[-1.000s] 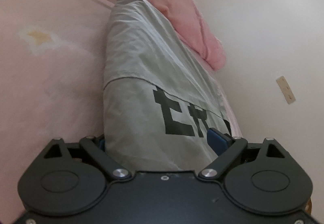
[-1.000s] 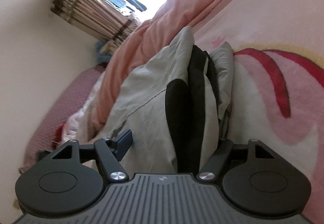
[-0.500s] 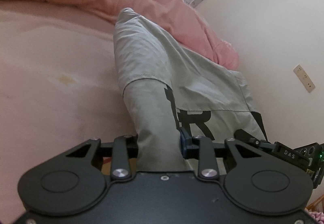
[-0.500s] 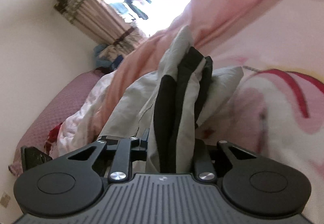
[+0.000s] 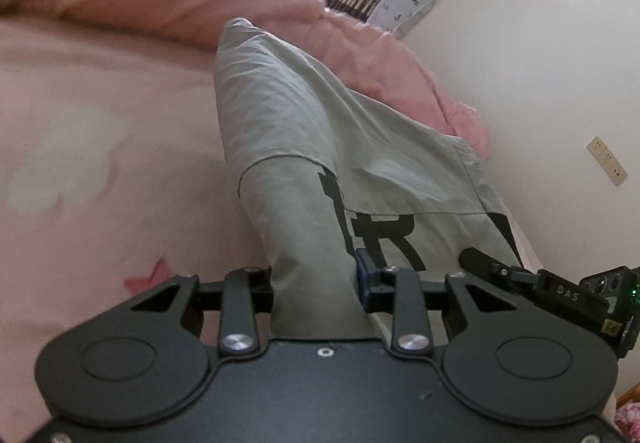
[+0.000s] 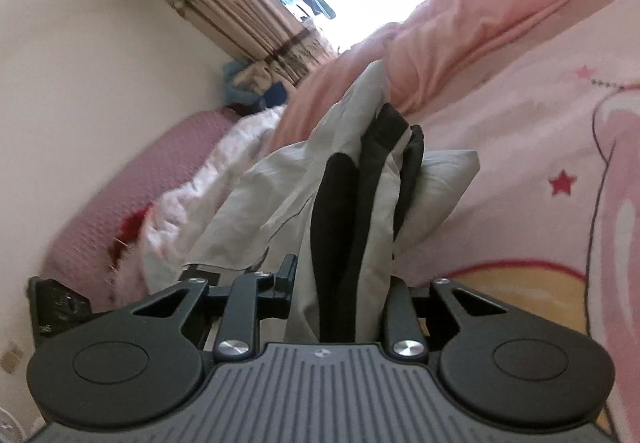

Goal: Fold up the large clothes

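Note:
A large grey garment (image 5: 312,147) with black lettering stretches away across a pink bedspread (image 5: 100,147). My left gripper (image 5: 316,287) is shut on its near grey edge. In the right wrist view the same garment (image 6: 360,179) shows grey cloth with black bands, bunched and lifted off the bed. My right gripper (image 6: 340,291) is shut on that bunched end. The other gripper (image 5: 568,295) shows at the right edge of the left wrist view, beside the cloth.
A rumpled pink duvet (image 5: 200,3) lies along the far side of the bed. A cream wall (image 5: 540,63) runs along the right. Striped curtains (image 6: 240,11) frame a bright window. A purple pillow (image 6: 132,179) and white bedding (image 6: 208,183) lie at left.
Both grippers went from open around the cloth to shut on it a second ago. Since then both have lifted and tilted up, raising the garment's ends off the bed.

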Demonstrator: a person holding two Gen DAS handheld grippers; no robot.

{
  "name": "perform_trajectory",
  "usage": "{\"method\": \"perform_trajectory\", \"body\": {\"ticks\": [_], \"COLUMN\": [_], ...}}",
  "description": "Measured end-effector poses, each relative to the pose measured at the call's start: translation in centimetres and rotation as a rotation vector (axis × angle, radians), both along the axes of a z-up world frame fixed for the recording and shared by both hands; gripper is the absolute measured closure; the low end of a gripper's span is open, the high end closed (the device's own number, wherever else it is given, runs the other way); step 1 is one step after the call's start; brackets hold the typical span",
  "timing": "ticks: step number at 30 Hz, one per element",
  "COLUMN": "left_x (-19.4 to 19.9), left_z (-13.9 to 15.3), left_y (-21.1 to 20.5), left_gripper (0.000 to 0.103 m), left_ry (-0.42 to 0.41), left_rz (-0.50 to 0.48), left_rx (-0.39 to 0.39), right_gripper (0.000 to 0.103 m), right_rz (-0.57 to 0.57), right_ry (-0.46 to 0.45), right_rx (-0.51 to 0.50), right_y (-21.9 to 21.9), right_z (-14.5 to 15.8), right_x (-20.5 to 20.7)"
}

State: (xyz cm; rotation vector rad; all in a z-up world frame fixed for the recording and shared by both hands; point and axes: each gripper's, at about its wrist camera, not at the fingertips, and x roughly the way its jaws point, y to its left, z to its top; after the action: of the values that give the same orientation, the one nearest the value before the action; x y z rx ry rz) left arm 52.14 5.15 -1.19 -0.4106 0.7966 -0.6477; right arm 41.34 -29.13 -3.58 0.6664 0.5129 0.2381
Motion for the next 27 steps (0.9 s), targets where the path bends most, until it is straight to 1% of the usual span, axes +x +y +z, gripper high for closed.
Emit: {"method": "perform_trajectory", "body": {"ticks": [1,2,3,5,6,7,8,9,10,11,12,13,14,16,17,19,20,21,22,23,25,27], "left_x": [0.3,0.7,1.0,0.8,0.9,1.0,1.8,1.8,1.8,1.7,1.5,1.5,1.1,0.2,-0.4,-1.0,-1.2,-1.2,-1.1,-1.4,-0.9,0.0], "left_z": [-1.2,-2.5,-3.8,-5.4,-6.0,-6.7,-7.3,-7.5,-7.4,-7.2,-6.8,-6.4,-5.6,-3.8,-2.7,-0.5,0.2,1.0,1.6,1.8,1.8,0.8], "left_y": [0.2,0.3,0.4,1.1,1.4,1.7,1.8,2.0,2.2,2.3,2.5,2.3,2.5,3.0,3.2,3.0,2.5,1.9,1.2,0.6,-0.8,-2.3], "left_gripper": [0.072,0.068,0.063,0.051,0.046,0.036,0.036,0.036,0.036,0.034,0.032,0.027,0.027,0.029,0.029,0.029,0.029,0.029,0.029,0.029,0.029,0.029], "left_ry": [0.024,0.051,0.059,0.027,0.023,0.035,0.04,0.038,0.036,0.035,0.032,0.022,0.001,-0.053,-0.091,-0.161,-0.181,-0.195,-0.209,-0.219,-0.224,-0.206], "left_rz": [0.0,0.0,0.006,0.0,0.0,0.009,0.011,0.006,0.0,-0.002,0.004,0.021,0.042,0.078,0.104,0.125,0.127,0.121,0.111,0.104,0.082,0.063], "left_rx": [-0.006,-0.004,-0.005,-0.061,-0.079,-0.092,-0.121,-0.137,-0.136,-0.122,-0.098,-0.066,-0.025,0.031,0.053,0.081,0.081,0.083,0.089,0.098,0.134,0.163], "right_gripper": [0.077,0.073,0.072,0.068,0.067,0.065,0.059,0.055,0.049,0.048,0.048,0.046,0.044,0.044,0.047,0.048,0.053,0.056,0.064,0.069,0.07,0.073], "right_rz": [-0.002,-0.013,-0.027,-0.024,-0.024,-0.024,-0.028,-0.036,-0.045,-0.05,-0.055,-0.065,-0.085,-0.127,-0.143,-0.146,-0.148,-0.13,-0.106,-0.098,-0.1,-0.08], "right_ry": [0.035,0.055,0.059,0.044,0.041,0.042,0.043,0.048,0.054,0.053,0.051,0.053,0.055,0.038,0.007,-0.05,-0.085,-0.11,-0.114,-0.104,-0.09,-0.057], "right_rx": [0.0,-0.008,-0.015,0.036,0.079,0.118,0.137,0.145,0.142,0.125,0.095,0.049,-0.016,-0.131,-0.193,-0.304,-0.363,-0.401,-0.423,-0.44,-0.474,-0.522], "right_y": [-0.2,-0.2,-0.3,-1.5,-2.2,-3.0,-2.9,-3.2,-3.7,-3.8,-3.8,-3.5,-3.0,-1.8,-0.8,0.9,1.9,2.9,3.6,4.2,5.3,6.1], "right_z": [-1.2,-1.9,-2.8,-4.1,-4.8,-5.4,-5.7,-5.7,-5.6,-5.3,-4.9,-4.2,-3.2,-1.1,0.3,2.4,3.3,4.0,4.5,4.8,4.9,4.4], "right_x": [0.4,0.4,0.3,0.0,-0.2,-0.3,-0.3,-0.4,-0.6,-0.8,-1.2,-1.5,-1.9,-2.6,-3.0,-3.4,-3.6,-3.5,-3.1,-2.6,-1.6,-0.4]}}
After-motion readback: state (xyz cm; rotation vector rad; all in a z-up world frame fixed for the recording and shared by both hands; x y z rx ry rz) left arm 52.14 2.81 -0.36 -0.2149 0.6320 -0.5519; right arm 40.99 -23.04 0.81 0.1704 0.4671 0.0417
